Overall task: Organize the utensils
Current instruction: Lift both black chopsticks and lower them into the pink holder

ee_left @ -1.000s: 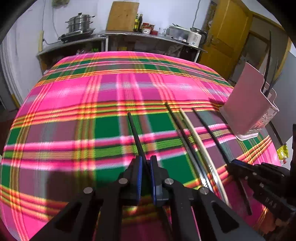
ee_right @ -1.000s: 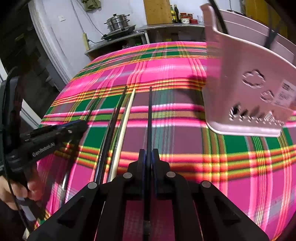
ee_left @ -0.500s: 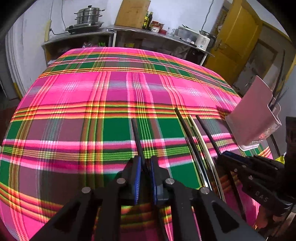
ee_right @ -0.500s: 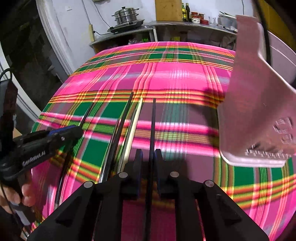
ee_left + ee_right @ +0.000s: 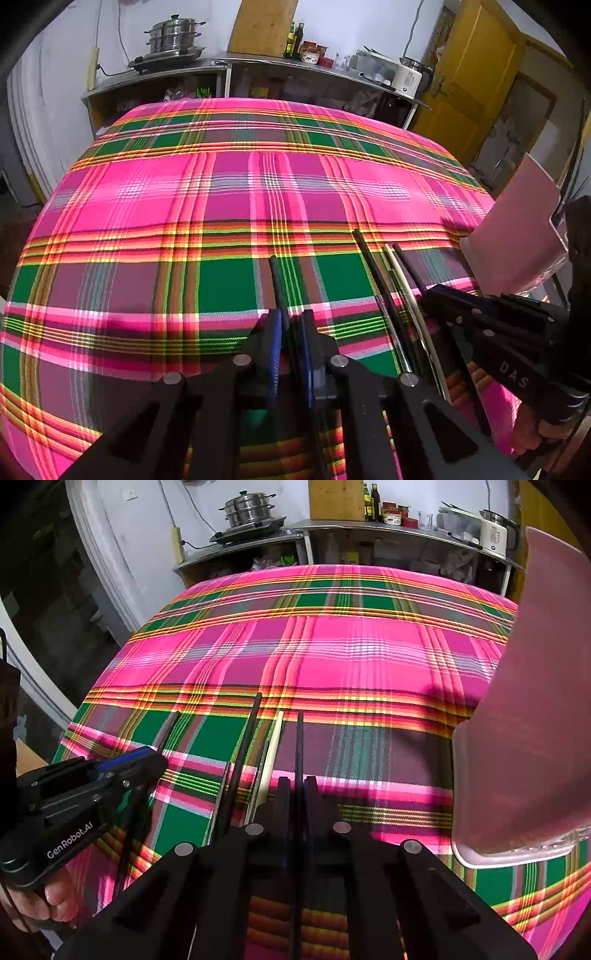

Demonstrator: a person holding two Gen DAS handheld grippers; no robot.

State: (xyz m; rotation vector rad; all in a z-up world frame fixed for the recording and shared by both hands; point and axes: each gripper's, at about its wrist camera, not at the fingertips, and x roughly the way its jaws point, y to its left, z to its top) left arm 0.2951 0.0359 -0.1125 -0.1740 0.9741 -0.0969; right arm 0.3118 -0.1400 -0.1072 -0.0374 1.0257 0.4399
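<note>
Two grippers, each clamped on one black chopstick: left gripper (image 5: 290, 325) on left chopstick (image 5: 276, 280), right gripper (image 5: 297, 786) on right chopstick (image 5: 299, 738). Loose chopsticks (image 5: 255, 746) between them on plaid cloth (image 5: 332, 657) (one pale). Pink holder (image 5: 524, 738) at right.

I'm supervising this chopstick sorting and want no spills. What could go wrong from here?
1. Each gripper, left and right, pinches a single black chopstick near one end, so the thin stick may pivot or slip.
2. The pink holder stands close to the right gripper; a swing might tip it.
3. The loose chopsticks between the grippers could get knocked.
</note>
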